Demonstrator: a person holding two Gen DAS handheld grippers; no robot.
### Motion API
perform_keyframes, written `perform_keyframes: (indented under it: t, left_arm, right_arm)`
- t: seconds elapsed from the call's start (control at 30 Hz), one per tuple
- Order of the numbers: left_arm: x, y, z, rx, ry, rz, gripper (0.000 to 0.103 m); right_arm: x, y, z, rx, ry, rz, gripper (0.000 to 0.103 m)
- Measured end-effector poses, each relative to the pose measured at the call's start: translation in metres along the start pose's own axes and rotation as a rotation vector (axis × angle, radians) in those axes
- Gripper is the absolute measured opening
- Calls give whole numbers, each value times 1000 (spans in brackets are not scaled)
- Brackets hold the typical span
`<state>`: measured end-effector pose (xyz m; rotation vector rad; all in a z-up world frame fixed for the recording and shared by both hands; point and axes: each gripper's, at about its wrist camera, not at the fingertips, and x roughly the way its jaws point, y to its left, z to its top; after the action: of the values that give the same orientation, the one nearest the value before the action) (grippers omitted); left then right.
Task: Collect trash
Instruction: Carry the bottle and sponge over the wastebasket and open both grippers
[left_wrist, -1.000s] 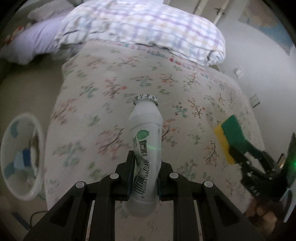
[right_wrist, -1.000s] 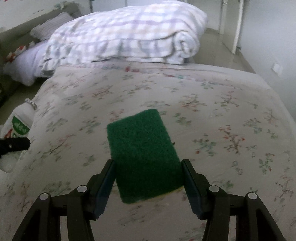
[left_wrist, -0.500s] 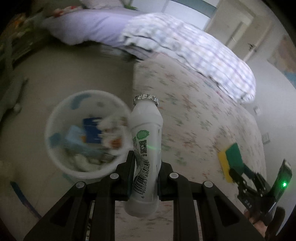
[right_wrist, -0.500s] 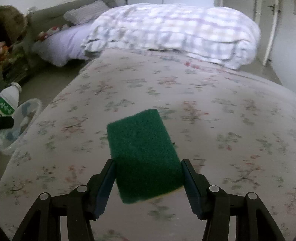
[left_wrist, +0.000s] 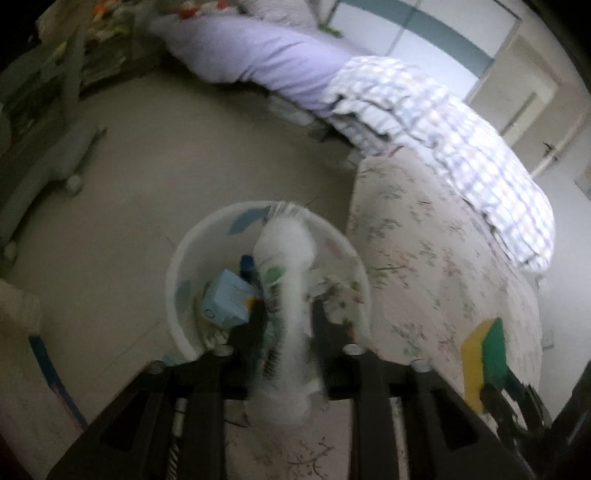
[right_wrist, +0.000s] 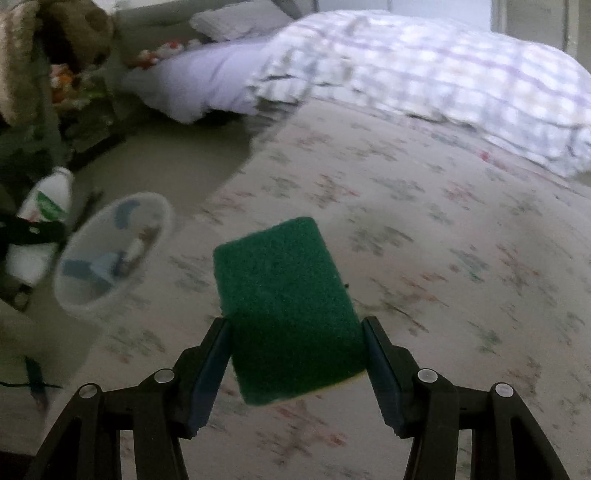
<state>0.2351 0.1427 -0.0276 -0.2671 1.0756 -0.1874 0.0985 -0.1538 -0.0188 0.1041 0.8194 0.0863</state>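
My left claw (left_wrist: 286, 325) swung from over the bed to above the bin (left_wrist: 177, 280). Its jaws have just been opening; the bottle (left_wrist: 286, 258), now blurred, sits loose between them.

Smooth white plastic bottle (left_wrist: 286, 258) with printed label; glossy white plastic bin (left_wrist: 177, 273); coarse green scouring sponge (right_wrist: 291, 310), yellow foam beneath; matt floral cloth bedcover (right_wrist: 443, 229); soft checked quilt (right_wrist: 424, 62).

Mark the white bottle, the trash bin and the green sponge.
white bottle (left_wrist: 286, 266), left wrist view, labelled body.
trash bin (left_wrist: 173, 273), left wrist view, left rim.
green sponge (right_wrist: 284, 295), right wrist view, green scouring face.
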Motion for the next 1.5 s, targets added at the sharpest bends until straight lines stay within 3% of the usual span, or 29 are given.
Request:
perform_keyframes:
  t: [0.03, 0.07, 0.17, 0.4, 0.57, 0.97, 1.0, 1.1, 1.5]
  left_arm:
    - [3, 3, 2, -25, 12, 21, 67]
    - [3, 7, 3, -49, 12, 42, 79]
    - [-2, 14, 5, -84, 0, 75, 82]
    - [-20, 29, -2, -102, -17, 168, 103]
    - [-32, 42, -8, -147, -14, 169, 103]
    - [-48, 49, -10, -112, -55, 217, 103]
    - [-49, 51, -11, -120, -59, 221, 103]
    - [-50, 54, -13, -152, -54, 196, 103]
    - [-51, 25, -25, -74, -33, 198, 103]
  right_arm:
    - [1, 3, 3, -2, -1, 20, 62]
    - [3, 8, 7, -6, -8, 64, 62]
    - [12, 16, 16, -3, -7, 150, 62]
    - [30, 31, 35, -9, 21, 173, 62]
    - [43, 47, 50, -17, 44, 201, 62]
    - [86, 99, 83, -20, 85, 325, 65]
    - [89, 100, 84, -6, 89, 343, 68]
    - [94, 100, 87, 22, 74, 329, 103]
    - [74, 66, 82, 68, 49, 261, 103]
